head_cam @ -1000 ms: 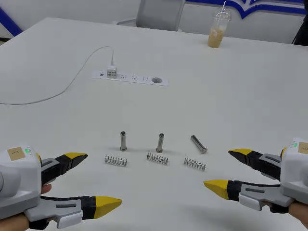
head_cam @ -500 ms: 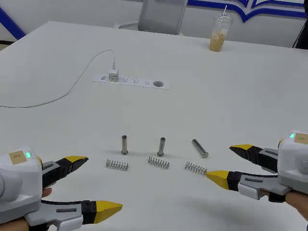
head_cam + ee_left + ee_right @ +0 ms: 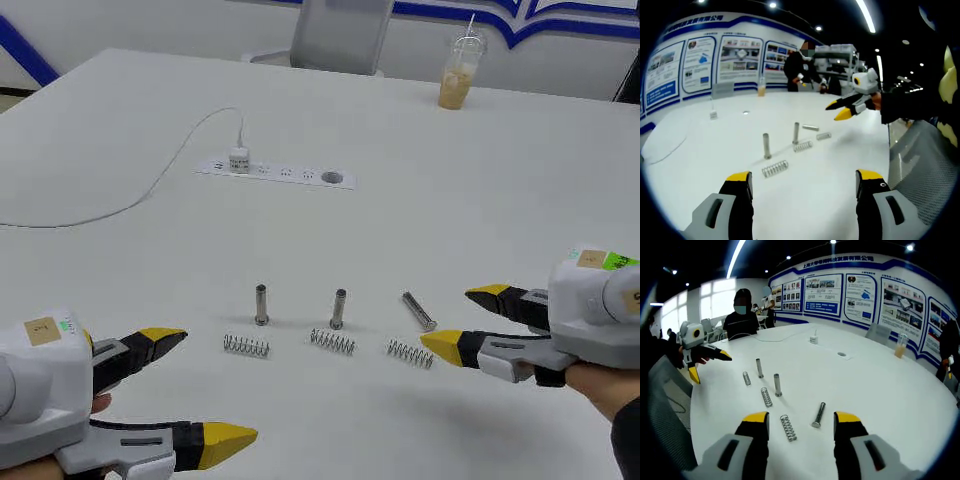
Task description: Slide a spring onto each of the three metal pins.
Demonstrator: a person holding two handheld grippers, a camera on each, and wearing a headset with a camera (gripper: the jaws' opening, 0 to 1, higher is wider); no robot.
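Two metal pins (image 3: pixel 261 304) (image 3: pixel 338 309) stand upright on the white table; a third pin (image 3: pixel 418 311) lies on its side at the right. In front of each lies a spring (image 3: pixel 246 346) (image 3: pixel 333 342) (image 3: pixel 410 353). My right gripper (image 3: pixel 462 318) is open, its tips just right of the lying pin and the right spring. In the right gripper view that spring (image 3: pixel 787 427) and lying pin (image 3: pixel 818 414) sit between the open right gripper (image 3: pixel 801 417). My left gripper (image 3: pixel 200 386) hovers open at the lower left, short of the left spring (image 3: pixel 775 168).
A white power strip (image 3: pixel 274 172) with a plugged charger and a trailing cable lies farther back. A cup with an iced drink (image 3: pixel 457 78) stands near the far edge, and a grey chair (image 3: pixel 340 35) behind it. A person (image 3: pixel 741 315) sits at the table.
My right gripper has moved left and forward, bringing its tips close to the right spring and the lying pin. The left gripper has stayed about where it was.
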